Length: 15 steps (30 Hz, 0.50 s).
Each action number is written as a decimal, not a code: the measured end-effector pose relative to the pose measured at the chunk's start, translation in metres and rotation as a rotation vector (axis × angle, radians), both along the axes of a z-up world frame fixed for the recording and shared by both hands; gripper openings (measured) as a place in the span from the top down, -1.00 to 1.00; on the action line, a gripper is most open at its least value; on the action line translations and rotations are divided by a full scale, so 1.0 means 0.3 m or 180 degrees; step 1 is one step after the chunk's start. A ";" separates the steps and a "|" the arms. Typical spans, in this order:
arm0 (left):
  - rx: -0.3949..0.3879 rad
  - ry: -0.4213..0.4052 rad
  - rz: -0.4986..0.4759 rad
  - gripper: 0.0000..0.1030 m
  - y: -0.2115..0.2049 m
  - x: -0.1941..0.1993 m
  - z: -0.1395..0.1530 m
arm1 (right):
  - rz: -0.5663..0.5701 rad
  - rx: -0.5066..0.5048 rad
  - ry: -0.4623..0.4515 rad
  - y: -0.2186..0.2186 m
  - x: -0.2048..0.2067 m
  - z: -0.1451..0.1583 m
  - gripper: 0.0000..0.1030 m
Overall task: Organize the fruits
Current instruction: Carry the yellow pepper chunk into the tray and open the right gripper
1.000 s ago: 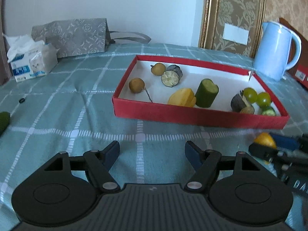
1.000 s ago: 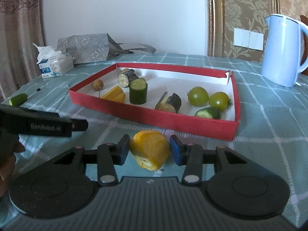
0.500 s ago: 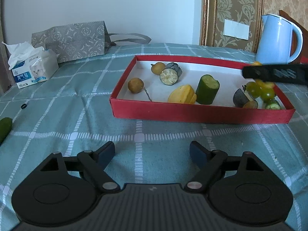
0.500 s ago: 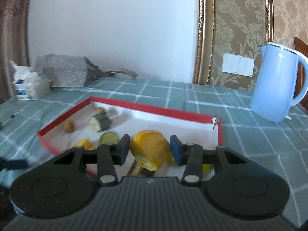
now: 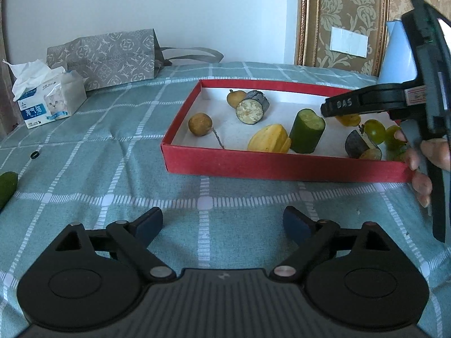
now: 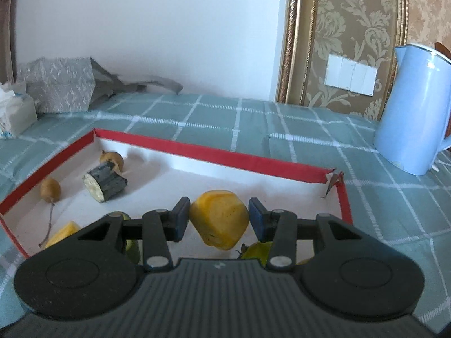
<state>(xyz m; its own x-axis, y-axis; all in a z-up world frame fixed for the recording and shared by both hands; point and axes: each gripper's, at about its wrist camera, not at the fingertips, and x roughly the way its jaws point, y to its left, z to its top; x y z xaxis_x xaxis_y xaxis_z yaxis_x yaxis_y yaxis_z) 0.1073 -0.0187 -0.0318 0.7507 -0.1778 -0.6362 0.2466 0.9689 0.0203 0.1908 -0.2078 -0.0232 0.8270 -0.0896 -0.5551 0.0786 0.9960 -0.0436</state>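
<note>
On the checked green counter sits a red tray of fruit pieces. The right gripper holds a yellow fruit chunk between its fingers above the tray; the left gripper hangs with fingers wide, holding nothing.

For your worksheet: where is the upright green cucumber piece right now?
In the left wrist view, the cucumber piece stands inside the red tray, right of the yellow fruit slice.

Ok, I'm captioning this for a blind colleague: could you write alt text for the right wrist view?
The right gripper holds a yellow fruit chunk over a red tray on a green checked tablecloth. In the tray lie an eggplant piece and two small brown fruits; a blue kettle stands to the right.
</note>
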 end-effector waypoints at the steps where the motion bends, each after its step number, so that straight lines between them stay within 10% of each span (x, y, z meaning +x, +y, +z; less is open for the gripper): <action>1: 0.0002 -0.0001 0.0000 -0.82 0.000 0.000 0.000 | -0.0009 0.0019 0.0034 -0.002 0.010 -0.006 0.17; 15: 0.0015 0.0005 0.0023 -0.88 0.001 0.004 0.000 | -0.0071 -0.0008 0.0004 0.000 0.025 -0.005 0.10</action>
